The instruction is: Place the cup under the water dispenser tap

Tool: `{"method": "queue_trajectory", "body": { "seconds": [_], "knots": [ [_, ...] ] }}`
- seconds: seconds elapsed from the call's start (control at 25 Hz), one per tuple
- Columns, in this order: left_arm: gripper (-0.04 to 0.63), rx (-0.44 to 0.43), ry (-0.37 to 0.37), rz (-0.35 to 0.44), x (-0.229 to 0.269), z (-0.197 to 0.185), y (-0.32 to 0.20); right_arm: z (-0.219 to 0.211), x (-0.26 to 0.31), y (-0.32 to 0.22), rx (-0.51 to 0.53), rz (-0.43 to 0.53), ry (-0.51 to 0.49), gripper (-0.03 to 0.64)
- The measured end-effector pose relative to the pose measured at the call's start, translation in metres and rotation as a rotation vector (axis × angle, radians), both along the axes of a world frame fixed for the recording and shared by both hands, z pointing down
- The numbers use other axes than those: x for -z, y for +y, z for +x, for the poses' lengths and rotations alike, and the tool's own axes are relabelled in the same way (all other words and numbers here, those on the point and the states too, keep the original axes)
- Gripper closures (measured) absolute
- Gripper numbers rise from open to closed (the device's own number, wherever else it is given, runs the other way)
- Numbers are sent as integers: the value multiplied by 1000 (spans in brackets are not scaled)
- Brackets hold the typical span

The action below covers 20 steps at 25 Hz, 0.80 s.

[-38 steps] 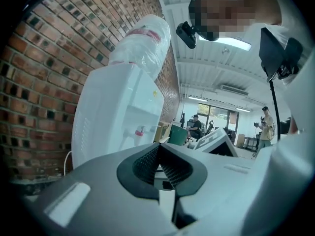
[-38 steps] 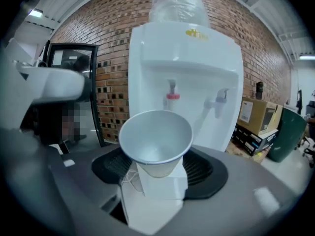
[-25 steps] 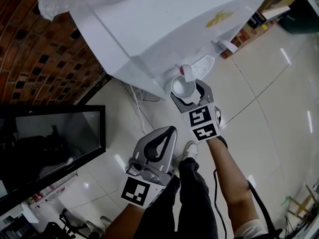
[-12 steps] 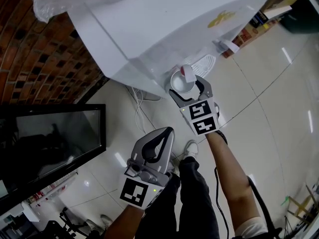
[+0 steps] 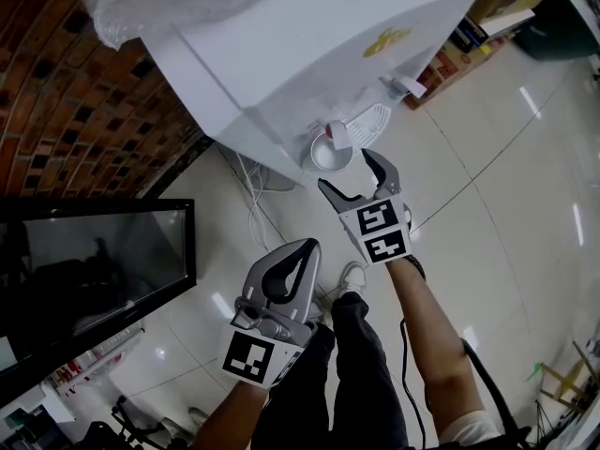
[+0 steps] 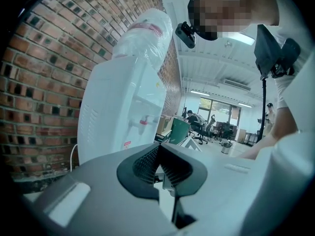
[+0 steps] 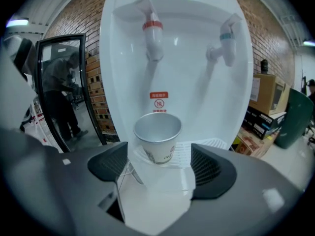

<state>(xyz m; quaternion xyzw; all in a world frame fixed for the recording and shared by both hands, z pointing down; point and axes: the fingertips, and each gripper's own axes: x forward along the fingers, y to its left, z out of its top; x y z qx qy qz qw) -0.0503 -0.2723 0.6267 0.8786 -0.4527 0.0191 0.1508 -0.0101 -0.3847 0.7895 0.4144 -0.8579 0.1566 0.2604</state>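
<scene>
Right gripper [image 5: 347, 172] jaws opening, paper cup [image 7: 157, 136] loose just ahead under the red tap [image 7: 153, 33]; a sideways retreat could clip and tip it; left gripper [image 6: 160, 149] jaws closed, empty.

Background only:
- Red brick wall [image 5: 84, 111] runs along the left, dark mortar joints.
- Black-framed glass panel [image 5: 94, 261] stands against it, upright, dark and reflective.
- Person in dark clothes [image 7: 61, 92] shows in that glass; through it or reflected, can't tell.
- Glossy pale floor tiles [image 5: 506, 204], ceiling lights mirrored in them.
- White cables [image 5: 251, 186] lie looped on the floor near the wall base.
- Brown cardboard box [image 7: 266, 90] sits on a stack of dark printed boxes [image 7: 258, 119], right side.
- Dark green bin [image 7: 295, 117] just beside that stack.
- Farther off: black office chairs [image 6: 202, 129], a green panel [image 6: 178, 130], ceiling strip lights [image 6: 251, 39].
</scene>
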Motion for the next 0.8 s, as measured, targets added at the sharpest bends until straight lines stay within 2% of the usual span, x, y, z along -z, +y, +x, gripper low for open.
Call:
{"method": "queue_trajectory", "body": {
  "seconds": [0.32,0.8],
  "knots": [
    [603,-26,8,2,47,5,23,12,71,65,-42,19,-3,228],
    [603,-72,25,93,146,6,60,7,246,134,-90,176,-67,406]
  ]
}}
